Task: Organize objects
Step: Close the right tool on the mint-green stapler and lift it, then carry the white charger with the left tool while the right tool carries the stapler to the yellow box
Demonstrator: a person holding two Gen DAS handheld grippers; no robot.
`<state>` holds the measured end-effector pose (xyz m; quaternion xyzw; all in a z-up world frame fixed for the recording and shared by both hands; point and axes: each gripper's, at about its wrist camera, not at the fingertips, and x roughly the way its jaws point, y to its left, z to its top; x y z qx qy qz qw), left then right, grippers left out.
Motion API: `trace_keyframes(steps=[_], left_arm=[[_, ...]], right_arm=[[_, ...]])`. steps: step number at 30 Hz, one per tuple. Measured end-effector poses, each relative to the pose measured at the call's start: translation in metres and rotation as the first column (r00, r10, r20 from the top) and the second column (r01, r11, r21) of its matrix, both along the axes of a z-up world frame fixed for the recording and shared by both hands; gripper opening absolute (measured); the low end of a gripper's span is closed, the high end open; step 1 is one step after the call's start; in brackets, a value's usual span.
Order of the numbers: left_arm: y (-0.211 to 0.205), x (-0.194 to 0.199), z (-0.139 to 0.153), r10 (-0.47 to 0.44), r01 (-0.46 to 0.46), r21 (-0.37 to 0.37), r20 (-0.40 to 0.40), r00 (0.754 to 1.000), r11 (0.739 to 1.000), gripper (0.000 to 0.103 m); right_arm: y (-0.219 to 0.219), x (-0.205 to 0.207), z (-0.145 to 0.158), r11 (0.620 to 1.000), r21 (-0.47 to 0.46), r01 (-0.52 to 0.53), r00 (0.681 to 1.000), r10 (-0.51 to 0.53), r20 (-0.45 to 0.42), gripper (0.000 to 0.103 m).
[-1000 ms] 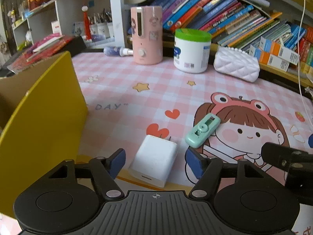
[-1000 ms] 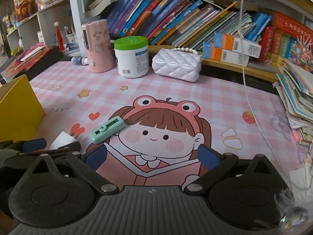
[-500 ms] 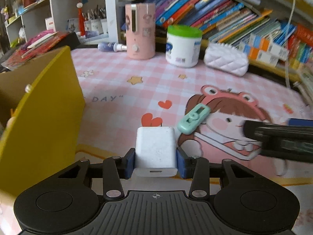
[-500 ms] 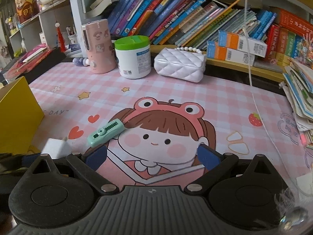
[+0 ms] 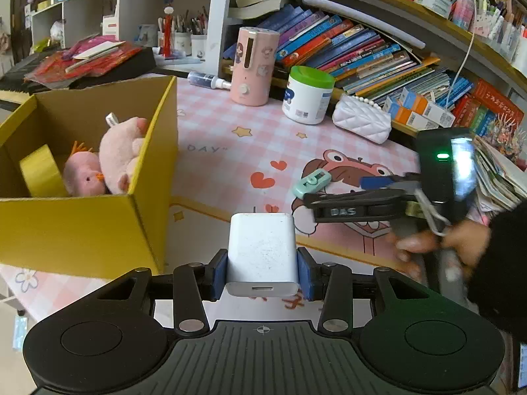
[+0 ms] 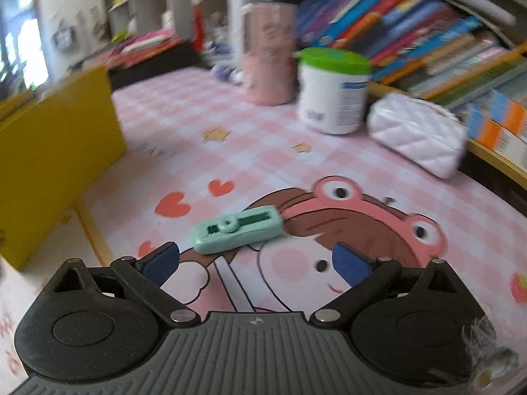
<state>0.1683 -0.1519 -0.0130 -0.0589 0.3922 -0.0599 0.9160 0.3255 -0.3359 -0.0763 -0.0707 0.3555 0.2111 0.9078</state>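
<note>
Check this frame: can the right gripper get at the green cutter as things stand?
Probably yes. The right gripper is open, with the green cutter lying flat on the mat just ahead of its fingertips and nothing between them. The left gripper, holding the charger, is off to the side.

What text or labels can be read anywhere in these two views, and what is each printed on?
"DAY" followed by a closing quote mark: pink checked mat, near the yellow box.
"DAS": side of the right hand-held gripper, seen from the left wrist.
Book spines, white tub label, shelf boxes: too small or blurred.
</note>
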Motion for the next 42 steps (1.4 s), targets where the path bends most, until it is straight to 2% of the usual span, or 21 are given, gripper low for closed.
trace_keyframes(steps=[12,18,21,24,28,31,35,42], left_arm=[[0.016,-0.016,0.006,0.051,-0.051,-0.016,0.018,0.999,0.999,0.041],[0.024,-0.021,0.006,0.082,-0.082,-0.008,0.008,0.997,0.997,0.041],[0.026,-0.022,0.007,0.083,-0.083,-0.005,0.012,0.996,0.997,0.041],[0.026,-0.023,0.008,0.081,-0.081,-0.006,0.013,0.997,0.997,0.041],[0.027,-0.024,0.01,0.08,-0.08,-0.007,0.025,0.996,0.997,0.041],[0.03,-0.027,0.013,0.079,-0.078,-0.012,0.044,0.996,0.997,0.041],[0.036,-0.031,0.013,0.083,-0.082,-0.024,0.054,0.995,0.996,0.041],[0.053,-0.041,0.018,0.101,-0.098,-0.036,0.1,0.99,0.995,0.041]], right_arm=[[0.017,0.008,-0.008,0.994,-0.021,-0.108,0.994,0.108,0.003,0.1],[0.019,0.021,-0.012,0.996,-0.016,-0.093,0.996,0.093,-0.005,0.097],[0.016,0.027,-0.011,0.996,0.003,-0.094,0.996,0.094,-0.013,0.088],[0.013,0.029,-0.009,0.996,0.006,-0.093,0.996,0.093,0.001,0.068],[0.01,0.024,-0.008,0.996,-0.001,-0.087,0.996,0.087,-0.002,0.067],[0.01,0.018,-0.001,1.0,-0.001,-0.023,1.0,0.023,-0.019,0.067],[0.01,-0.007,0.018,0.991,0.036,0.126,0.992,-0.124,-0.036,0.067],[0.037,-0.086,0.069,0.966,0.008,0.258,0.966,-0.258,-0.01,0.068]])
